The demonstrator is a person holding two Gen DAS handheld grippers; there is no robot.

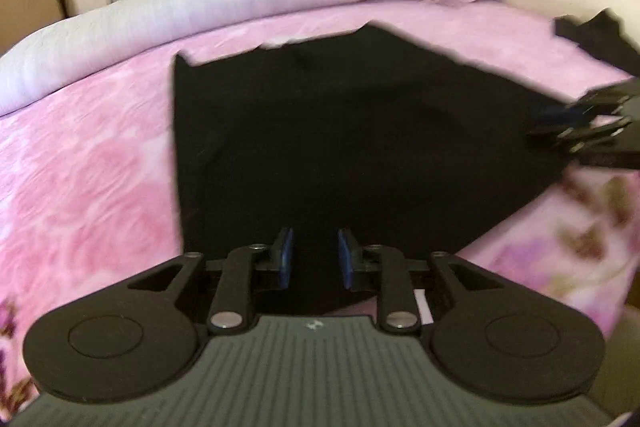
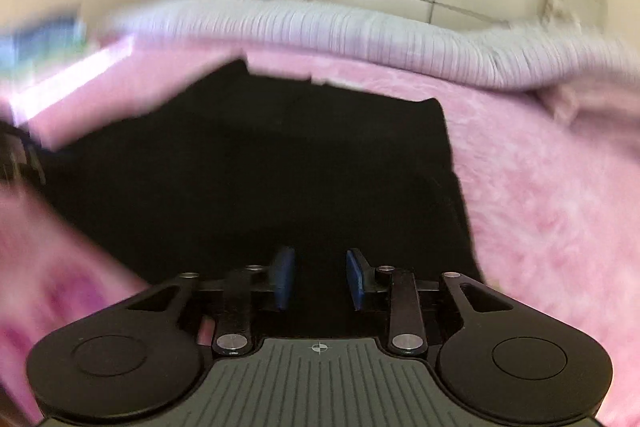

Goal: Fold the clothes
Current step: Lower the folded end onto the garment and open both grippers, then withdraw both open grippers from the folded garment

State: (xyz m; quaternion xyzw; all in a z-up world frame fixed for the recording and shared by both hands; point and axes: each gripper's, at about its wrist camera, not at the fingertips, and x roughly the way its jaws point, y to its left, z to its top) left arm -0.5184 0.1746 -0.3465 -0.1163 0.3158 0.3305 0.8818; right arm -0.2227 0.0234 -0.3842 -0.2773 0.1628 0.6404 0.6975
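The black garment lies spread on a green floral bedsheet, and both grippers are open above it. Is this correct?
Not quite: the bedsheet is pink, not green, as the left wrist view shows. The rest holds: the black garment lies spread on it, and the left gripper and right gripper are both open above it.

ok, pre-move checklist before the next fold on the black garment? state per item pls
1. Left gripper open, nothing between its blue pads: ok.
2. Right gripper open, nothing between its pads: ok.
3. Black garment spread flat on the pink floral bedspread: ok; fine wrinkles cannot be judged, the fabric reads as solid black.
4. Both grippers over the garment's near edge, ready to pinch: ok.
5. Which garment it is, and where its sleeves or hems lie: cannot tell.
6. Second dark item at the far right kept apart from the fold area: ok.
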